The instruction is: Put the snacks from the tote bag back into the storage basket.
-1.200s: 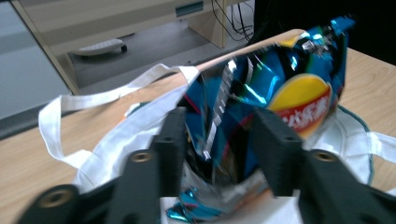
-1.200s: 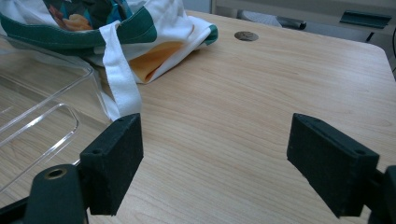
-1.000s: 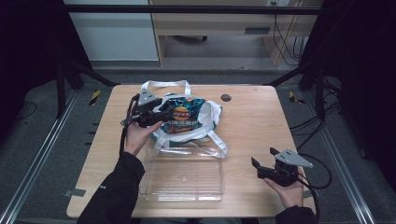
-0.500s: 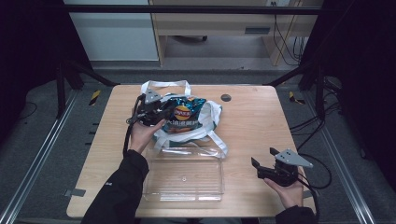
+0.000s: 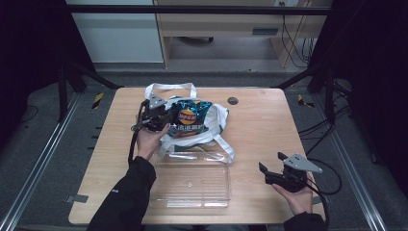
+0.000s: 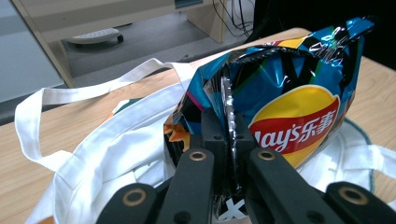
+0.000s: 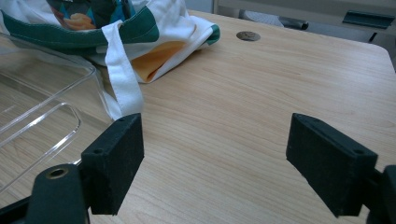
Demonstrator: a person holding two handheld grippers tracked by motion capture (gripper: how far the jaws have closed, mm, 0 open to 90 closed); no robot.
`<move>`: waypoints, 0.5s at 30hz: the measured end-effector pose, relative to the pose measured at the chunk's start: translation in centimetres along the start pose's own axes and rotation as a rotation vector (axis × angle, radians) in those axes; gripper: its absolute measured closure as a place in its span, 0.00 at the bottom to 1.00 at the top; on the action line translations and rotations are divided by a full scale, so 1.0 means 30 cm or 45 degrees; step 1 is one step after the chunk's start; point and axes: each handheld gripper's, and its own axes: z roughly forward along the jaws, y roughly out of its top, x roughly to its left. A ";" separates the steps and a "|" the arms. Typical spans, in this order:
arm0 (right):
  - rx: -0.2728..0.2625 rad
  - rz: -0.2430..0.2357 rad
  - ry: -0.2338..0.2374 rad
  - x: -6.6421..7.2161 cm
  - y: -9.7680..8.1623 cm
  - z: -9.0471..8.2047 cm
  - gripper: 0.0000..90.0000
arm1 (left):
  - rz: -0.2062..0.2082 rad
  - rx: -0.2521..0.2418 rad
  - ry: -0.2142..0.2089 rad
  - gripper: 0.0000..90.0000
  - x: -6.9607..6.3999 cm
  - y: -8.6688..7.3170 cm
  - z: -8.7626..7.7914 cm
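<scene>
A blue bag of Lay's crisps (image 5: 190, 118) (image 6: 299, 98) lies on a white tote bag with green trim (image 5: 211, 126) (image 6: 116, 149) at the back middle of the table. My left gripper (image 5: 168, 115) (image 6: 229, 140) is shut on the crisp bag's left edge, its jaws pinching the crinkled foil. My right gripper (image 5: 269, 169) (image 7: 215, 163) rests near the table's front right with its jaws wide apart and nothing between them. The tote's white strap (image 7: 123, 79) and green-trimmed cloth (image 7: 140, 28) lie ahead of it to the left.
A clear plastic tray (image 5: 192, 180) (image 7: 37, 98) sits at the front middle of the wooden table (image 5: 264, 125), just before the tote. A small round dark disc (image 5: 233, 100) (image 7: 248, 35) lies near the back edge. Cables trail on the floor to the right.
My left gripper has shifted a little to the right with the crisp bag, which now lies further over the tote. The right gripper has stayed still.
</scene>
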 end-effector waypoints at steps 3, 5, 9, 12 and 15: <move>-0.001 0.000 0.000 0.000 0.000 0.000 0.21 | -0.010 -0.018 -0.006 1.00 -0.005 0.003 -0.009; -0.002 -0.002 0.001 0.000 0.000 0.000 0.21 | -0.029 -0.044 -0.004 1.00 -0.006 0.007 -0.022; -0.001 -0.002 0.001 0.001 0.000 0.000 0.21 | -0.038 -0.079 0.000 1.00 -0.006 0.014 -0.042; -0.001 -0.003 0.000 0.000 0.000 0.000 0.22 | -0.028 -0.097 0.009 1.00 -0.007 0.017 -0.054; 0.001 -0.006 -0.002 0.000 0.000 0.000 0.22 | -0.034 -0.125 0.008 1.00 -0.004 0.023 -0.073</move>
